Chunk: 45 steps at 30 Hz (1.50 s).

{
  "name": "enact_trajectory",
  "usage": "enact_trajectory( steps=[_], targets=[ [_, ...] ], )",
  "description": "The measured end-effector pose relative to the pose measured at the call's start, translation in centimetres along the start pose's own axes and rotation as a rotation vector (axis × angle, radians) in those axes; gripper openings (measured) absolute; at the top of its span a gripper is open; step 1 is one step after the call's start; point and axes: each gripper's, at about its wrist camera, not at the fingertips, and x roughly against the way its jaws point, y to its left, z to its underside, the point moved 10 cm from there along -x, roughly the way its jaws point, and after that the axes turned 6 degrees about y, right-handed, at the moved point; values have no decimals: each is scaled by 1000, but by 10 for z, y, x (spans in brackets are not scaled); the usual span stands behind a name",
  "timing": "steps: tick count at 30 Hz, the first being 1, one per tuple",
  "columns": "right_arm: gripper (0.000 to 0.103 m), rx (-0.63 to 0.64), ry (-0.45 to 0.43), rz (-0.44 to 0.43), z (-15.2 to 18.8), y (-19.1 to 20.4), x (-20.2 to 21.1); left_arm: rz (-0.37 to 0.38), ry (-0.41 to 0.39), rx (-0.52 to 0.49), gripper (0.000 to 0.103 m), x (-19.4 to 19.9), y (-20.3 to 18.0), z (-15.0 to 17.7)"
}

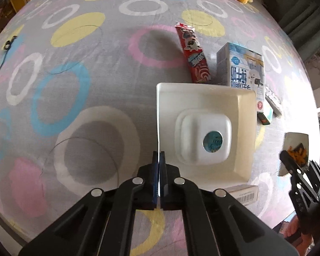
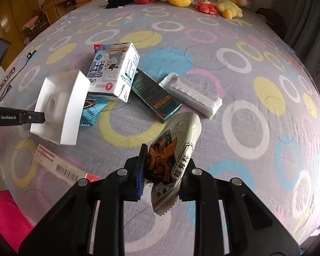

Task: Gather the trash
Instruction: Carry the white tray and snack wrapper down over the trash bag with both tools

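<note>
Over on the left side of the bed [image 2: 234, 42], the left gripper [image 1: 159, 160] is clenched on the near rim of a white box [image 1: 204, 128], holding it up off the bedspread with its open mouth tipped toward the middle. To my eye this box serves as the bin, and a white moulded insert [image 1: 203, 137] sits in its bottom. Just behind it, a milk-tea carton [image 2: 114, 71] stands tilted, with a red snack wrapper [image 1: 193, 54] beyond it and a blue packet [image 2: 91, 112] tucked under it. A dark green box [image 2: 154, 95] and a white tissue pack [image 2: 194, 95] lie near the bed's centre.

Right of these, the right gripper [image 2: 160, 170] is grasping a crumpled snack bag [image 2: 175, 155], lifted clear of the cover.

The step in hand looks like carrying that bag to the box. The next move calls for a swing leftward and a drop into the mouth. The way between is open bedspread; a barcoded carton [image 2: 59, 168] lies near the bed's front edge, below that path. The right half of the bed offers plenty of room.
</note>
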Motion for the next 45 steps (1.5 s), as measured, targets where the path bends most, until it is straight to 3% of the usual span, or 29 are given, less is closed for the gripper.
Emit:
enact_trajectory(
  steps=[13, 24, 34, 45],
  targets=[
    [23, -5, -81, 24, 13, 7, 73, -21, -79, 1, 1, 66, 10, 37],
    [23, -19, -126, 37, 59, 28, 139, -20, -135, -51, 1, 127, -7, 118],
    [23, -11, -148, 46, 126, 45, 183, 16, -139, -101, 1, 138, -33, 205],
    [23, 10, -137, 36, 199, 60, 192, 8, -102, -144, 1, 111, -50, 278]
  ],
)
